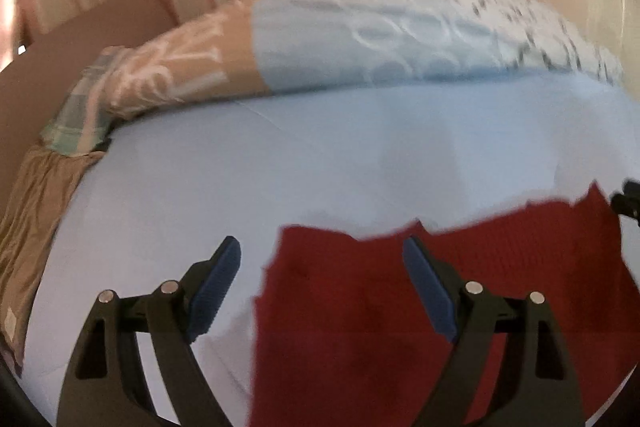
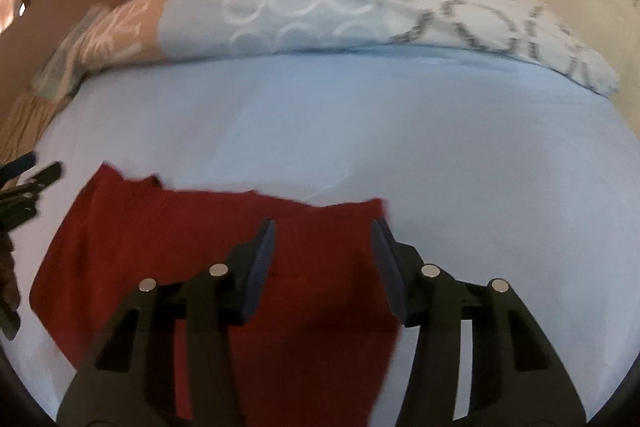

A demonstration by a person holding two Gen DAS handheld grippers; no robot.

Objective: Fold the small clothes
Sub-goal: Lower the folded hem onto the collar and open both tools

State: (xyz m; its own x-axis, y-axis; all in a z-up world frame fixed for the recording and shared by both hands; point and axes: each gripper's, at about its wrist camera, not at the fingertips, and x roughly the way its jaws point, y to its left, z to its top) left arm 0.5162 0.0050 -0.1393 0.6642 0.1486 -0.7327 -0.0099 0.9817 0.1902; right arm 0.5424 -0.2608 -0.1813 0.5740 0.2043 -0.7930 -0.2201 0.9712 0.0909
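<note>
Trouble from here would come mostly from the cloth itself. I have the dark red ribbed knit garment [image 1: 360, 307] lying flat on the pale blue bed sheet [image 1: 320, 155], spread under and ahead of both tools. My left gripper [image 1: 322, 251] stands with its jaws wide apart and nothing between the blue pads [image 1: 216, 287]; the garment's near left edge runs between the two fingers, so only the right-side finger hangs over the red knit. My right gripper [image 2: 323, 231] is also parted, more narrowly, and empty, hovering over the garment's far right corner, with bare sheet beyond its right-side finger.

I judge the piece released and not yet gripped for a next fold. The far edge looks wavy and uneven, with a small peak toward the right gripper's side in the left view, so a fold taken from here may come out skewed. If I pinch too deep, a pad may catch the sheet along with the knit and drag it into wrinkles. Both views are smeared, so I cannot tell how many layers lie under the pads. The patterned folded quilt [image 2: 360, 7] sits well ahead, out of the way.
</note>
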